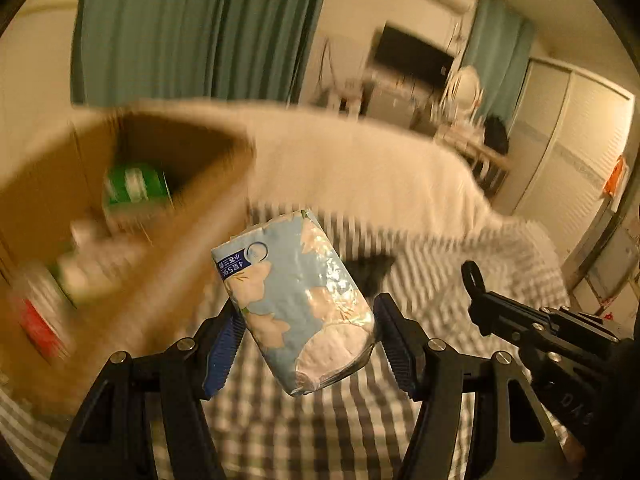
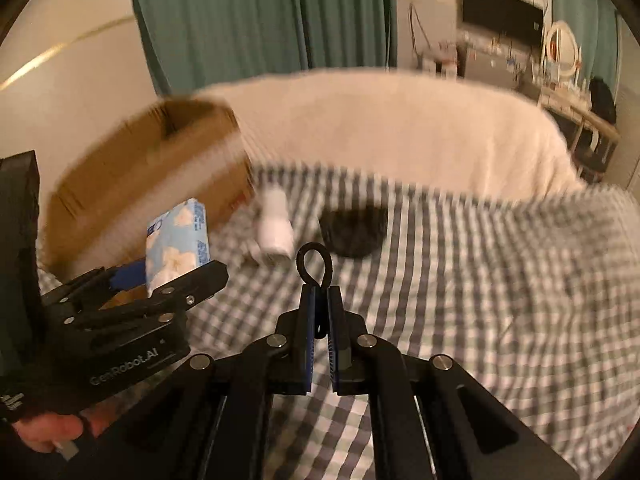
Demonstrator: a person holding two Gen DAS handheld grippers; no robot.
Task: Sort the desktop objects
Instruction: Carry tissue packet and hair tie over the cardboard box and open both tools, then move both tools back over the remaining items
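Two grips: left gripper (image 1: 308, 344) clamping soft tissue pack (image 1: 296, 300) across its sides. Right gripper (image 2: 319, 300) pinching thin black loop (image 2: 315, 264). Light, squashy; best held mid-body.

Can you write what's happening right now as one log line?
left gripper: shut on tissue pack | right gripper: shut on black loop | cardboard box: open

A checked bedspread (image 2: 460, 300) carries a cardboard box (image 2: 132, 184), white bottle (image 2: 274, 226) (on its side) and dark bowl (image 2: 354, 230).
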